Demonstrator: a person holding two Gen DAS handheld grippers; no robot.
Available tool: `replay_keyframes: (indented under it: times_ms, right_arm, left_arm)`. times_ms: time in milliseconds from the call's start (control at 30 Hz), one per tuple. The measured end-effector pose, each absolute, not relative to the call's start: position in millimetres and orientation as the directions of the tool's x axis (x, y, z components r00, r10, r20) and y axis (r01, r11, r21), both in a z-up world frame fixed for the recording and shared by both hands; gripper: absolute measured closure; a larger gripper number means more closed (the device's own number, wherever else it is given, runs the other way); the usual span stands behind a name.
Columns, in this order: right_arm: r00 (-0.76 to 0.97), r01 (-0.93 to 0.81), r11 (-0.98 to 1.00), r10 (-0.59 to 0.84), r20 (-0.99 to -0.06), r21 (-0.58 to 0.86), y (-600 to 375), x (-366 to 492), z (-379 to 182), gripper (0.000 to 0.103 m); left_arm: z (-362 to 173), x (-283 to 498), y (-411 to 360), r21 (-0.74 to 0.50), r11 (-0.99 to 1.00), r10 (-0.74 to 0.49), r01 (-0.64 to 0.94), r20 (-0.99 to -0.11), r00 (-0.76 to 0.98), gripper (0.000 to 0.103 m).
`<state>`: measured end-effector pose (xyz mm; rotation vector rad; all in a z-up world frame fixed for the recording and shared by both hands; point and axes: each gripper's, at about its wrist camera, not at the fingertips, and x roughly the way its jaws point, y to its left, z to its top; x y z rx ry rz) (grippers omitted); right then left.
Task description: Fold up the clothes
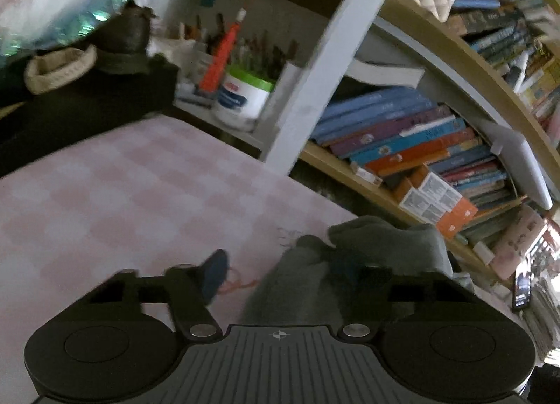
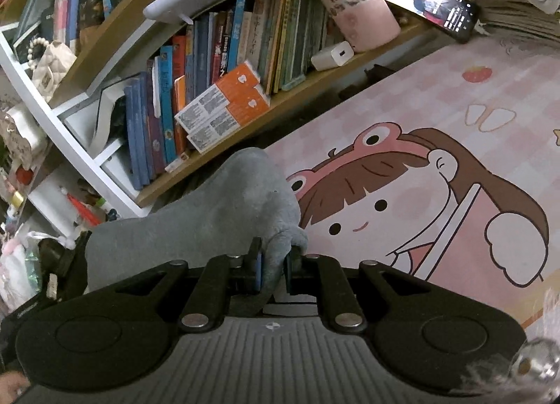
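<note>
Nearest the right wrist lens, the right gripper (image 2: 272, 265) is clenched on a bunched fold of the grey garment (image 2: 210, 218), whose cloth rises toward 11 o'clock over the edge of the pink cartoon mat (image 2: 437, 194). Beyond it, at 12 o'clock, books (image 2: 210, 64) fill a wooden shelf (image 2: 315, 82), and a phone (image 2: 430, 5) leans at 1 o'clock. In the left wrist view, the left gripper (image 1: 290, 271) stands spread: one blue-padded finger (image 1: 213, 272) shows bare at 10 o'clock, while the other is covered by the grey garment (image 1: 367, 246) lying at 1 o'clock on the pink checked mat (image 1: 122, 201). Whether that cloth is pinched cannot be told. A white tub of pens (image 1: 241, 96) sits at 12 o'clock.
</note>
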<state>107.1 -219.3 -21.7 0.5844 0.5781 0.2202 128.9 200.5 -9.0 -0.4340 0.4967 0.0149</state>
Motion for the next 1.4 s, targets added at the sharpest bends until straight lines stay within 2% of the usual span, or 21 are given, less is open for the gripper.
replay_keyframes:
  times_ms: [200, 233, 300, 400, 500, 600, 667, 800, 967, 1033, 1133, 1200, 1233, 1400]
  right_arm:
    - [0.821, -0.036, 0.817, 0.353, -0.45, 0.575, -219.4, 107.5, -21.8, 0.092]
    - [0.82, -0.036, 0.817, 0.354, -0.45, 0.576, -219.4, 107.8, -22.0, 0.092]
    - [0.817, -0.038, 0.817, 0.358, -0.452, 0.576, -219.0, 108.5, -22.6, 0.092]
    - [0.818, -0.042, 0.814, 0.36, -0.448, 0.579, -219.1, 107.9, -22.8, 0.092]
    - [0.826, -0.054, 0.802, 0.371, -0.425, 0.594, -222.1, 106.0, -22.5, 0.092]
    - [0.843, -0.091, 0.792, 0.384, -0.376, 0.604, -227.5, 101.1, -17.8, 0.092]
    - [0.854, -0.119, 0.794, 0.388, -0.346, 0.596, -230.1, 97.9, -11.1, 0.092]
    - [0.859, -0.17, 0.806, 0.403, -0.315, 0.567, -226.6, 91.7, 1.5, 0.092]
    - [0.815, -0.251, 0.824, 0.463, -0.349, 0.508, -206.8, 86.3, 10.4, 0.091]
    - [0.788, -0.272, 0.815, 0.494, -0.369, 0.511, -203.5, 84.7, 9.1, 0.091]
    - [0.758, -0.282, 0.802, 0.523, -0.391, 0.526, -201.5, 80.9, 5.5, 0.091]
    - [0.737, -0.289, 0.794, 0.541, -0.405, 0.535, -200.1, 78.4, 3.1, 0.091]
    - [0.726, -0.292, 0.789, 0.55, -0.412, 0.54, -199.4, 77.1, 2.0, 0.091]
    - [0.683, -0.336, 0.768, 0.597, -0.421, 0.545, -194.1, 68.2, -1.8, 0.091]
  left_arm:
    - [-17.8, 155.2, 177.0, -0.277, 0.96, -0.119, -0.051, -0.564, 0.817, 0.053]
    - [-18.5, 154.9, 173.4, -0.25, 0.967, -0.105, -0.049, -0.568, 0.816, 0.071]
    - [-22.6, 154.3, 173.7, -0.268, 0.963, -0.135, -0.028, -0.569, 0.811, 0.091]
    - [-26.9, 151.2, 182.4, -0.342, 0.939, -0.168, -0.034, -0.544, 0.822, 0.095]
    - [-17.9, 134.5, 203.6, -0.457, 0.886, -0.153, -0.083, -0.456, 0.877, 0.096]
    - [1.1, 95.2, 227.2, -0.486, 0.859, -0.02, -0.165, -0.353, 0.935, 0.096]
    - [8.1, 59.2, 247.6, -0.491, 0.846, 0.049, -0.207, -0.314, 0.948, 0.096]
    - [9.5, -5.5, 266.3, -0.425, 0.866, 0.117, -0.265, -0.345, 0.932, 0.095]
    - [13.7, -47.7, 248.8, -0.196, 0.951, 0.111, -0.237, -0.501, 0.858, 0.087]
    - [24.9, -62.3, 249.8, -0.164, 0.956, 0.137, -0.244, -0.484, 0.864, 0.08]
    - [54.1, -78.4, 255.6, -0.189, 0.95, 0.164, -0.249, -0.378, 0.911, 0.077]
    - [69.3, -76.0, 251.2, -0.21, 0.959, 0.115, -0.188, -0.319, 0.941, 0.076]
    - [71.5, -66.6, 245.8, -0.214, 0.965, 0.077, -0.151, -0.319, 0.945, 0.076]
    - [52.1, 8.3, 206.0, -0.234, 0.972, -0.121, 0.023, -0.417, 0.901, 0.077]
